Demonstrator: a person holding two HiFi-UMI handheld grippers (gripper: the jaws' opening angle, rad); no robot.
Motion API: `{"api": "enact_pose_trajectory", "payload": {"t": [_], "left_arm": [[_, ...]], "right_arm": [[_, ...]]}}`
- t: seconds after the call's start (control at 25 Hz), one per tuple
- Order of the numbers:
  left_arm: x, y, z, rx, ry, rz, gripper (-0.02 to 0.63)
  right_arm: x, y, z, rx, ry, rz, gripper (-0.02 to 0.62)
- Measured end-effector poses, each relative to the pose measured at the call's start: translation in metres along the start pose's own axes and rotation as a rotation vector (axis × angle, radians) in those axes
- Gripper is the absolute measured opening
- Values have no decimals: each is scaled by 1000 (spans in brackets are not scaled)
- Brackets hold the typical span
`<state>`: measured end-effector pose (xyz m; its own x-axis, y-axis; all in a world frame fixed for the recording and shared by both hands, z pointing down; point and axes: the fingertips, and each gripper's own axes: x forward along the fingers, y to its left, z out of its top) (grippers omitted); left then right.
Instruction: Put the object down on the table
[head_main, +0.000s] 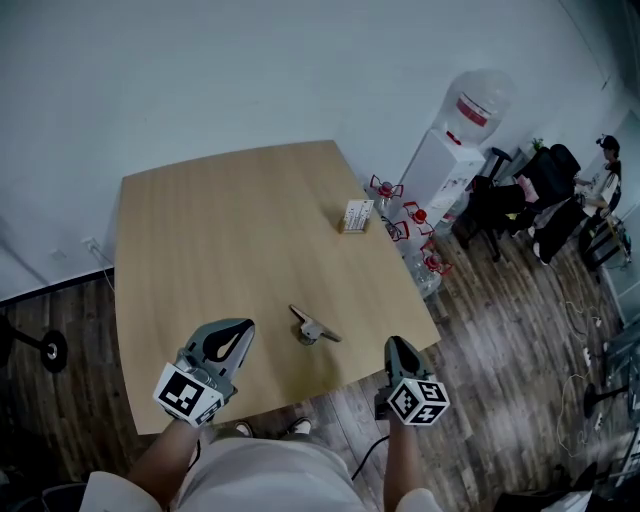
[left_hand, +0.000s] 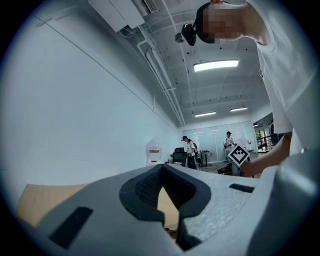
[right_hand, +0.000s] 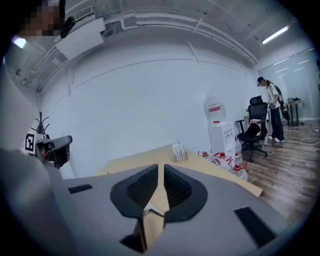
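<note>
Above the near edge of the table (head_main: 200, 230), left gripper (head_main: 238, 335) with jaws pressed together on nothing; right gripper (head_main: 396, 348) by the near right corner, jaws a thin slit apart, likewise empty. Between the two and slightly beyond, lying free on the table, the object (head_main: 313, 327): small, flat, brownish, perhaps metal. Farther back by the right edge, a small card stand (head_main: 357, 216); past it on the floor, red-capped water bottles (head_main: 412, 222).
</note>
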<state>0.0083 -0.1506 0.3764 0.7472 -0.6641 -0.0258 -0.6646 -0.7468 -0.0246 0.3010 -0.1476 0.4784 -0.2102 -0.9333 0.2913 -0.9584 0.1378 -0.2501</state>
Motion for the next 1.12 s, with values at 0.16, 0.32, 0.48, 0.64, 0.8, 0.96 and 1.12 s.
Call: {"api": "enact_pose_trajectory", "payload": {"t": [0.16,0.32,0.48,0.64,0.8,0.96,1.12], "left_arm": [[-6,9,11,26,-11,41,6],[-9,17,25,35,-41,65,6],[-17,21,35,50,-56,94,6],[-29,29,40,55,-70,129,6],[-43,35,50,66,-85,169,6],[-58,43,62,70,-101,211,6],[-70,42,69,45,-129,242,6]], "right_arm": [[-11,1,30,-18,-71,11,-2],[-22,6,65,-43,-147,22,-3],[-37,9,94,-100,-208,16,-3],[-52,11,110,-141,-250,5,-3],[-63,15,125,-184,-285,8,-3],[-76,25,145,-211,-329,25,-3],[-89,29,151,-281,-352,-3,-3]]}}
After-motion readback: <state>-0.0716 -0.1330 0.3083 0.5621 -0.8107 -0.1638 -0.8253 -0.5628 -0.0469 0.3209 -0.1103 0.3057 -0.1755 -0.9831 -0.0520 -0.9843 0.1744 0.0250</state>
